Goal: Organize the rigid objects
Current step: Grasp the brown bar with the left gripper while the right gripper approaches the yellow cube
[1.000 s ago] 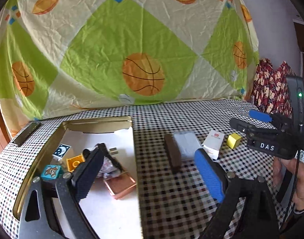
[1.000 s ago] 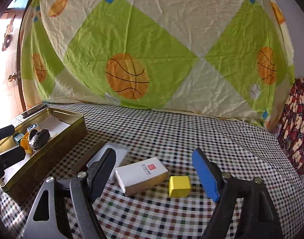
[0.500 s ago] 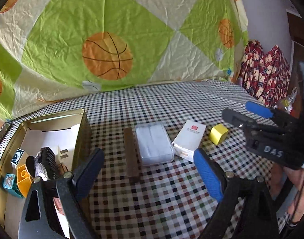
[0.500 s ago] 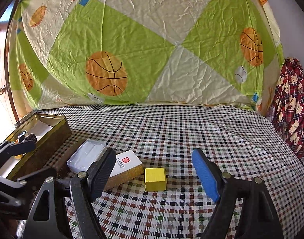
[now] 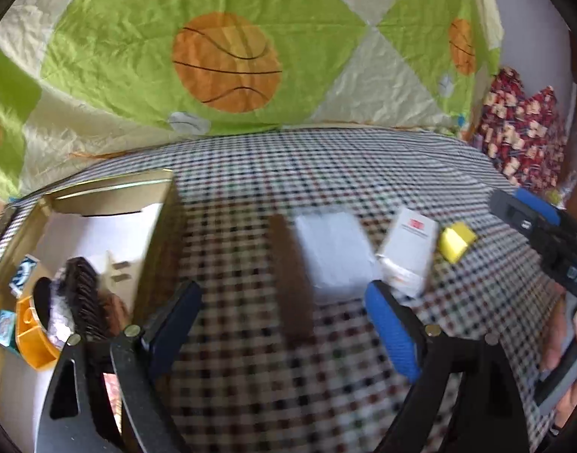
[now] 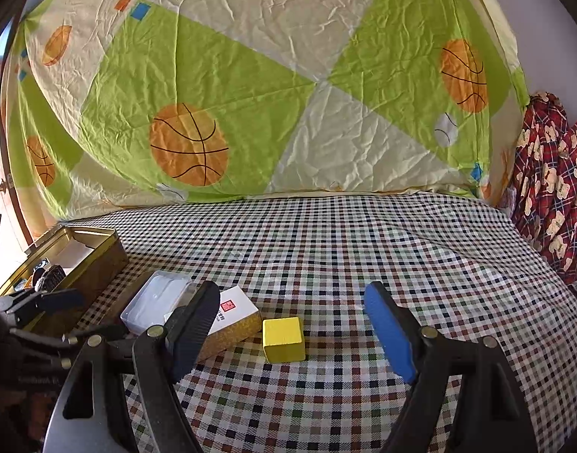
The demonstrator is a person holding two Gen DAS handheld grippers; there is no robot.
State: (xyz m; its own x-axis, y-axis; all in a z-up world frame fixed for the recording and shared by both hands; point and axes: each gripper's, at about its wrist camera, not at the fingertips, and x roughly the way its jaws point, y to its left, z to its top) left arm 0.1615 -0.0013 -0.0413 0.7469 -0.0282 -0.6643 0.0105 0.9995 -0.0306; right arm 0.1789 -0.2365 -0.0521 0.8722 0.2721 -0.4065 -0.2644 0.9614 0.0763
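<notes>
While both jaw pairs gape, nothing between | L gripper (image 5: pixel 284 321) over brown bar (image 5: pixel 292 283), near gold tin (image 5: pixel 111 196) | R gripper (image 6: pixel 292 328) faces yellow cube (image 6: pixel 283 339) | risk: white box (image 6: pixel 232 321) alongside gets nudged

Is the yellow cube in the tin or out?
Out. The yellow cube sits on the checked cloth, well apart from the gold tin.

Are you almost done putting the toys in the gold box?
Partly. The gold box already holds several small things, like an orange piece and a dark brush. Nothing is in hand: the left gripper and right gripper are both open. Still out on the checked cloth: brown bar, clear case, white carton, yellow block.
</notes>
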